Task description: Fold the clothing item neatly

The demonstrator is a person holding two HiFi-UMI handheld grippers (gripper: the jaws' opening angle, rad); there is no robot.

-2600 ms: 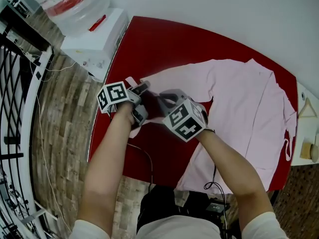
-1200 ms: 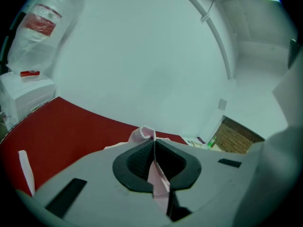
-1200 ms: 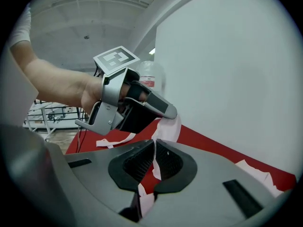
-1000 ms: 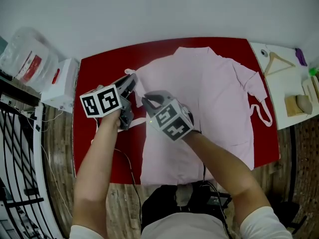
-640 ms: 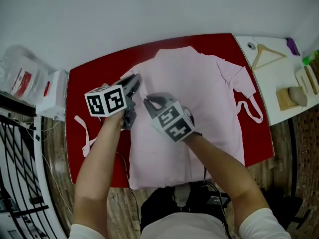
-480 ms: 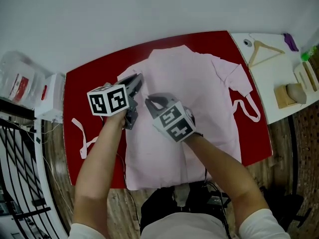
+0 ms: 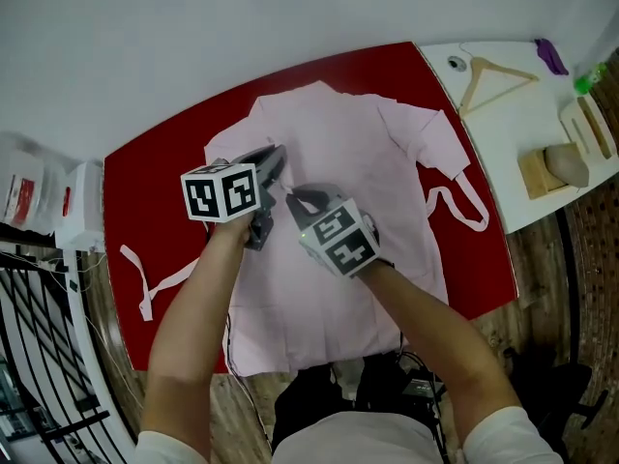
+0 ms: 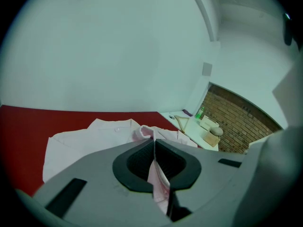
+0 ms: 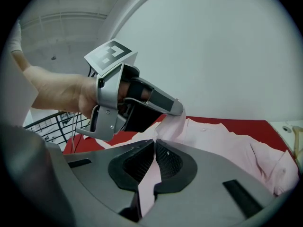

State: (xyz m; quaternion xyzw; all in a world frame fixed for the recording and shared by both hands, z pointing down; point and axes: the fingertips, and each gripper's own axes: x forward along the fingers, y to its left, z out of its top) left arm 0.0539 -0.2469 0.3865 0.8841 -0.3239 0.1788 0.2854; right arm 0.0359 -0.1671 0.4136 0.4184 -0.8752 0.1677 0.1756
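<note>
While your left gripper (image 7: pixel 275 155) and right gripper (image 7: pixel 294 197) each pinch its edge, the pink shirt (image 7: pixel 377 153) looks light, limp — hold by hems.

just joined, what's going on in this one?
A person with a tool in each hand is folding a pink garment that lies spread on a red table. The left tool and right tool are both shut on a strip of the garment's fabric, side by side, lifted above its left half. A loose pink strap trails on the table at the left. A wooden hanger lies untouched on the white side table.
</note>
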